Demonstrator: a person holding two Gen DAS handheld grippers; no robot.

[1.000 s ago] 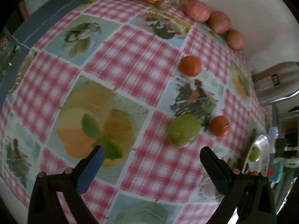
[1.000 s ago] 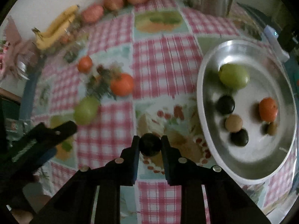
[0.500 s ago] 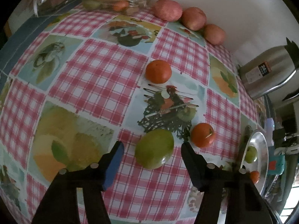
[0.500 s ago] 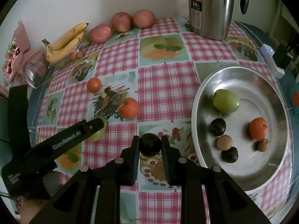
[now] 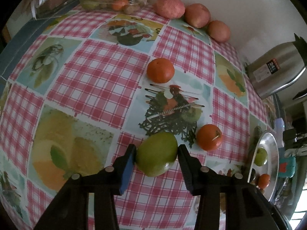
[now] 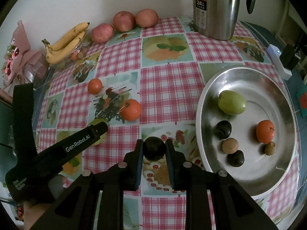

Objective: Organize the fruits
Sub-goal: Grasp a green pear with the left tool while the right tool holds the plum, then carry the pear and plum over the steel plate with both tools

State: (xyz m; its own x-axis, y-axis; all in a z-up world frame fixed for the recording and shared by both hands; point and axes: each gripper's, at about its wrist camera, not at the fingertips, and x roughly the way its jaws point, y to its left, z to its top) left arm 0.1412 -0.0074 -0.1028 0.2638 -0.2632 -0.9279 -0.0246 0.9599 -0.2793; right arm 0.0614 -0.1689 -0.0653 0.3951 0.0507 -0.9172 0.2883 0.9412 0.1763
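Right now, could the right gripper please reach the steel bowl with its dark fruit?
Probably yes. The right gripper, shut on the dark fruit, hangs just left of the bowl; only bare tablecloth lies between. The left gripper, closing around the green fruit, is on the far side.

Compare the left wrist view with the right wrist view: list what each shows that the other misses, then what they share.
Left only: the left gripper, whose jaws have just been closing, flanking the green mango on the tablecloth.

Right only: the right gripper clamped on a dark plum; pink bouquet.

Both: metal bowl, apples, bananas, two tangerines, steel jug.
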